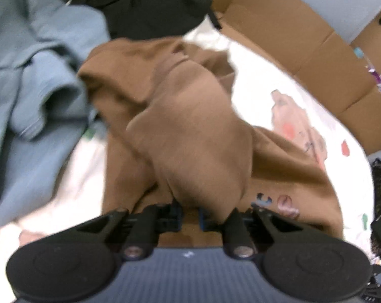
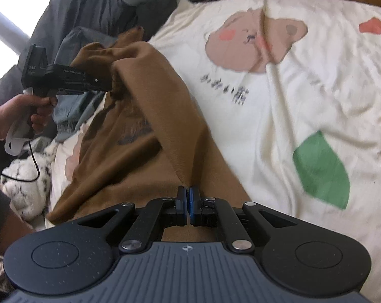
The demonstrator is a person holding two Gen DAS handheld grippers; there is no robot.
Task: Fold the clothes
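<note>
Pinching the brown garment (image 2: 140, 131) over the cream printed bedsheet (image 2: 304, 80), we keep the right gripper (image 2: 189, 197) clamped on its edge and the left gripper (image 1: 190, 214) on a bunched fold, so the cloth hangs taut between them, ready to fold.
</note>
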